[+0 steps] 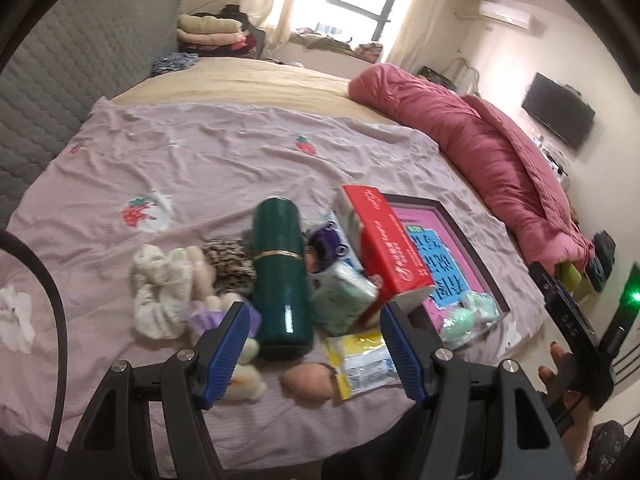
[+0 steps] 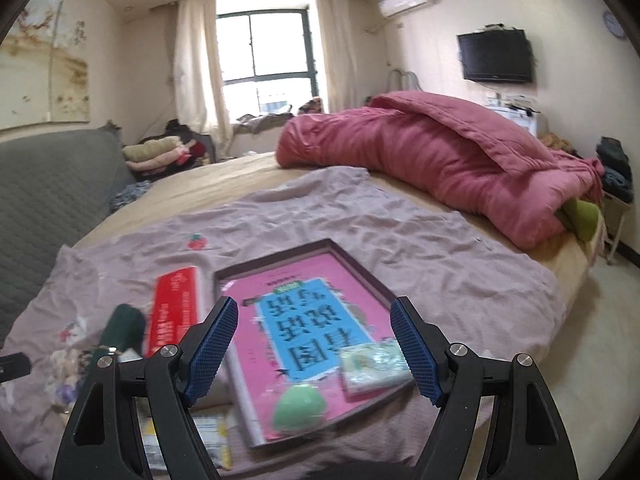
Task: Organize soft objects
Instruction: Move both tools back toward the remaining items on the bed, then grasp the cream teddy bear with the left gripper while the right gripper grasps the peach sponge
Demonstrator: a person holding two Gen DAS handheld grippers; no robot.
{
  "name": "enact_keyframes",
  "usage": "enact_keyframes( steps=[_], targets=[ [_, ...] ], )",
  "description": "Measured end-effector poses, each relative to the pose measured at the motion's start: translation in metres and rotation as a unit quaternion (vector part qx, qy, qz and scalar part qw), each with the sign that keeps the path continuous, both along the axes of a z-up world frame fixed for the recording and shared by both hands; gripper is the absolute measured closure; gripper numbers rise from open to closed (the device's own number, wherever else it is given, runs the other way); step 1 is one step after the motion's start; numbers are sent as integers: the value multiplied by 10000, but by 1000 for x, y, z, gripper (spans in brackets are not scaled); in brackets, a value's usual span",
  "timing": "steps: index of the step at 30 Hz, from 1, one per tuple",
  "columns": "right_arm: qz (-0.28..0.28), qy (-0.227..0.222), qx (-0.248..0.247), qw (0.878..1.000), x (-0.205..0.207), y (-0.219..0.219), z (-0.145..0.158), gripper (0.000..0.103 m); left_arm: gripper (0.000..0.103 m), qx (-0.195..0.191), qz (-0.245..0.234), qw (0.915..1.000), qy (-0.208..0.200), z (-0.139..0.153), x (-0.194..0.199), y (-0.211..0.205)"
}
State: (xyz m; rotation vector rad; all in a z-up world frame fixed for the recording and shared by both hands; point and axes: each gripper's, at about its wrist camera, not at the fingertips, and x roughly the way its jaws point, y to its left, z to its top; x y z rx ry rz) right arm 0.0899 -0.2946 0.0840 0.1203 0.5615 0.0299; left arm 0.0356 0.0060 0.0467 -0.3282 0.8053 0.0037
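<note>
Soft items lie on a mauve strawberry-print sheet (image 1: pixel 208 160) on the bed. In the left wrist view a cream scrunchie (image 1: pixel 160 288), a leopard-print scrunchie (image 1: pixel 230 264), a small plush doll (image 1: pixel 240 372) and a beige sponge puff (image 1: pixel 308 380) sit near my open left gripper (image 1: pixel 312 344), which hovers empty just above them. A pink book in a dark frame (image 2: pixel 304 320) carries a green soft egg (image 2: pixel 298 410) and a pale green packet (image 2: pixel 376 364). My right gripper (image 2: pixel 316 348) is open and empty above the book.
A dark green flask (image 1: pixel 280 272), a red box (image 1: pixel 384 240), a tissue pack (image 1: pixel 344 296) and a yellow snack packet (image 1: pixel 360 360) lie among the soft items. A pink quilt (image 2: pixel 440 160) is bunched at the far right. A grey headboard (image 1: pixel 60 100) stands left.
</note>
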Motion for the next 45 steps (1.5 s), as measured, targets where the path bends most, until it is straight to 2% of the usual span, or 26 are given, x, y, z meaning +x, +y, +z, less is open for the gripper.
enact_keyframes(
  steps=[7,16,24,33,36,40,45],
  targets=[
    [379,-193,-107,9990,-16,27,18,23,36,-44,293,9996,-43,-1,-16,27],
    [1025,-230,38,9945,-31,56,38,23,36,-66,581,9983,65,-9,-34,54],
    [1713,33,12,9852,-42,89,27,23,36,-323,730,9962,335,-31,-40,68],
    [2581,536,-310,9641,-48,126,-5,23,36,-403,583,9952,680,-59,-31,57],
    [2922,700,-474,9526,-51,141,-17,23,36,-373,561,9947,782,-71,-27,55],
    [3189,846,-639,9419,-54,154,-28,23,36,-672,609,9913,959,-89,-24,62],
    [3475,1139,-723,9279,-52,166,-42,23,36,-723,635,9904,992,-94,-23,65]
  ],
)
